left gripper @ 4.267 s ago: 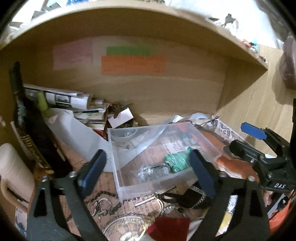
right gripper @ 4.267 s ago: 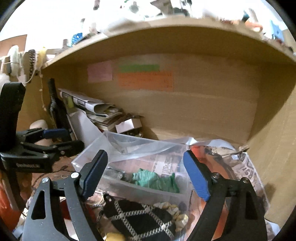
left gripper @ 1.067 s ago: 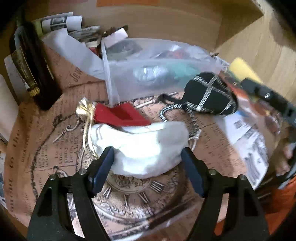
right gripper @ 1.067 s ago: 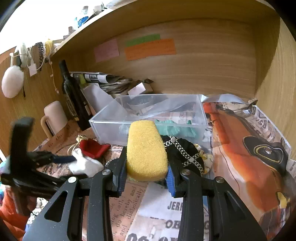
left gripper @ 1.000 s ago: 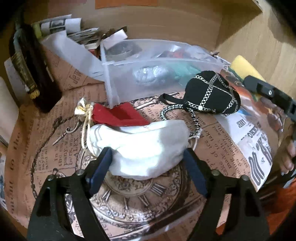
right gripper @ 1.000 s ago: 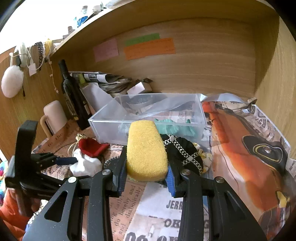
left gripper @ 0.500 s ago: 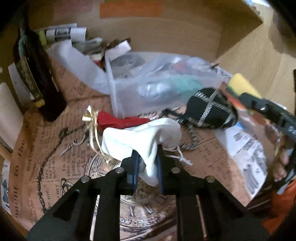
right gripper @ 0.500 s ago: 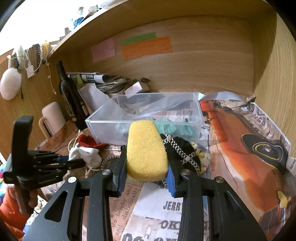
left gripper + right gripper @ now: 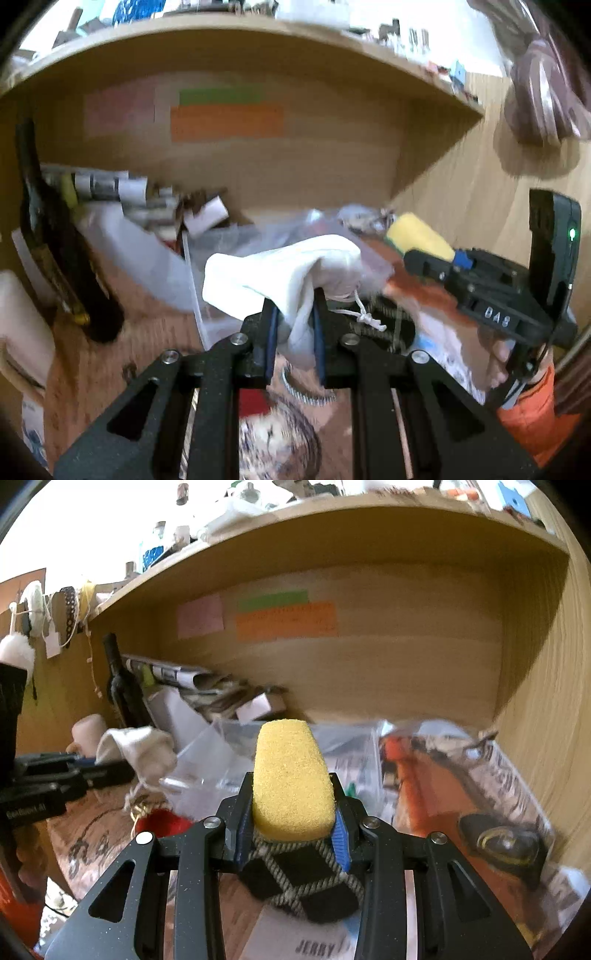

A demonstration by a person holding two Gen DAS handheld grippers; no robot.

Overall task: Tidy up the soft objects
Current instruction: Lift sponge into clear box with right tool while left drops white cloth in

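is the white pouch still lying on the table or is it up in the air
Up in the air. The left gripper is shut on the white pouch, which hangs clear of the table, its drawstring dangling.

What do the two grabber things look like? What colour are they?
Both are black plastic with triangular cut-outs and silver screws. The left gripper and right gripper have blue pads inside their fingers. The right one bears white lettering and a small green light.
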